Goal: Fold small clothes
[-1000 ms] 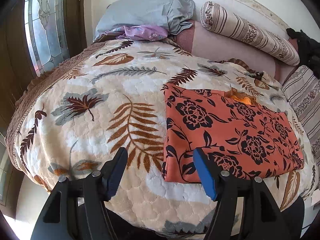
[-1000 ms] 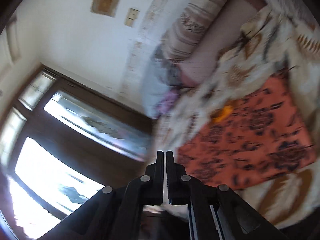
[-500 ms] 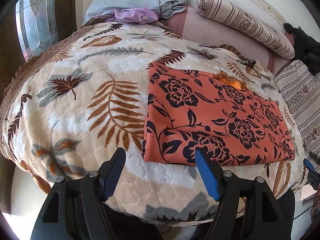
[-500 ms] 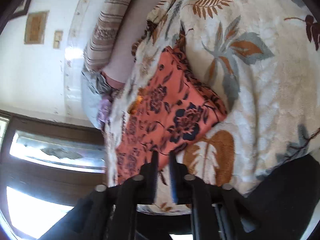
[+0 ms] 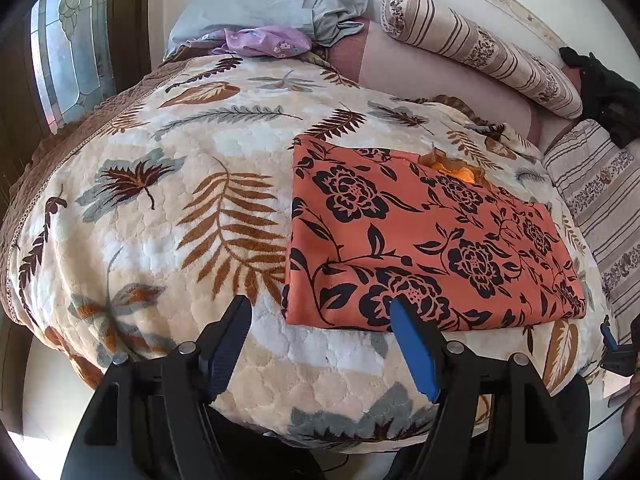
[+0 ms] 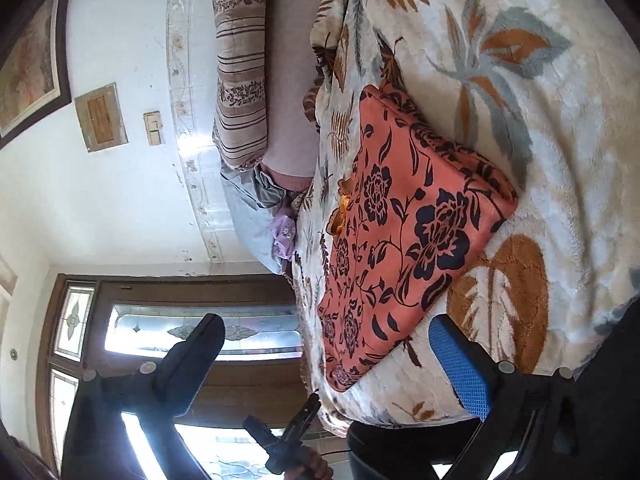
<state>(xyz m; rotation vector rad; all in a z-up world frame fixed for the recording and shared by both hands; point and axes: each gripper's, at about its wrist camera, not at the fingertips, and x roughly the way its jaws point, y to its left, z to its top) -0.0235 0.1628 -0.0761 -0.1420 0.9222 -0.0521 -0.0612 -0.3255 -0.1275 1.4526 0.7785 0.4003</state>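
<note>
Approaching the next fold: the orange floral garment [image 5: 424, 236], already doubled into a flat rectangle, lies on the leaf-patterned bed [image 5: 160, 216] near its front edge. Your left hand-held gripper [image 5: 320, 344] hovers over the garment's near left corner, jaws apart and empty. Your right hand-held gripper [image 6: 328, 360], its jaws having just been opening, now stands at full spread with nothing between them, facing the garment's right end. The next move likely calls for pinching both layers at each near corner before lifting.
</note>
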